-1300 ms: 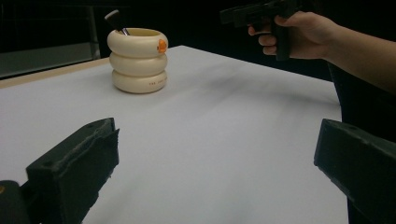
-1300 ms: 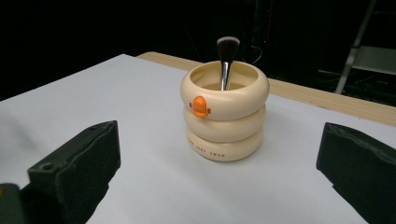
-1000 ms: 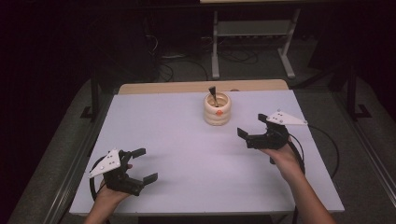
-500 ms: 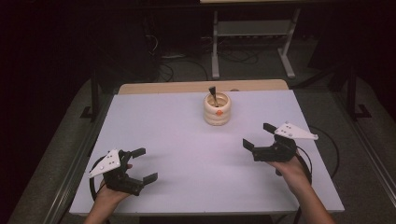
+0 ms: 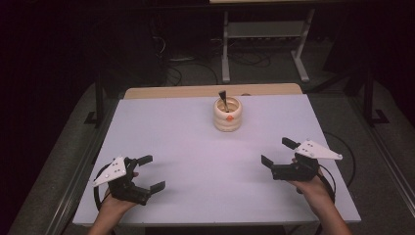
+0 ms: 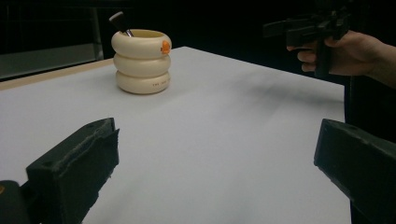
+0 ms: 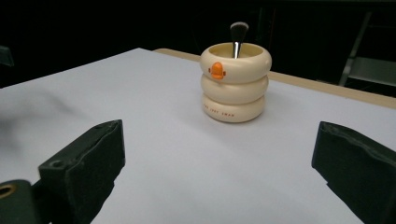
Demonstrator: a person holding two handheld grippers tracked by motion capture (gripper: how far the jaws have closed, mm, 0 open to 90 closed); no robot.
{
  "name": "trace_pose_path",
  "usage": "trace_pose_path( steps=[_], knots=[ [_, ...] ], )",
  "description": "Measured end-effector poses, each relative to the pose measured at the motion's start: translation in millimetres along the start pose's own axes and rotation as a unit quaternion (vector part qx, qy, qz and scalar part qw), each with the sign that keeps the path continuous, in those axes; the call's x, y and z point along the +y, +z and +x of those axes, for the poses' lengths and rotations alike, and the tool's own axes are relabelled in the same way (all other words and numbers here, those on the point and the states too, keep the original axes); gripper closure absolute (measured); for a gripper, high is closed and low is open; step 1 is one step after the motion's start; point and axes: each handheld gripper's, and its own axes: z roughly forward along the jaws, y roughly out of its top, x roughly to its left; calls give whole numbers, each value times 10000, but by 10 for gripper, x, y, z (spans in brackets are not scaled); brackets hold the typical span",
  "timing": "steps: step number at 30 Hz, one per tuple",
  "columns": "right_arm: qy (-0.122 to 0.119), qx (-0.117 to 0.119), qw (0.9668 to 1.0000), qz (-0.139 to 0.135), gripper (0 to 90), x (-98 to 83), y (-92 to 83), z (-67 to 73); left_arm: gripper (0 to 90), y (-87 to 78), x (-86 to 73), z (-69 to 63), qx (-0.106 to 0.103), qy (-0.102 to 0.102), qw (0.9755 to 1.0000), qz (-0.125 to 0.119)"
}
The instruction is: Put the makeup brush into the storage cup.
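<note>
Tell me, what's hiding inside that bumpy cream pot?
A brush stands inside the cream pot. Its dark bristle tip and metal neck poke above the rim. The pot's wall covers the handle and anything else down inside.

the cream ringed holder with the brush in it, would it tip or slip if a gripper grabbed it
The cream holder looks squat with a broad base, so it probably won't tip easily. Its three rounded, glossy rings could let flat jaws slide toward a groove. The brush leans loose inside and would likely rattle or shift.
</note>
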Motion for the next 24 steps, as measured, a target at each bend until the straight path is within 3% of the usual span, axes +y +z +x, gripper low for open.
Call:
trace_pose_path(
  steps=[24],
  knots=[
    [215,-48,9995,-208,0,-179,-237,23,0,-3,-6,-1,17,-6,10000,20]
  ],
)
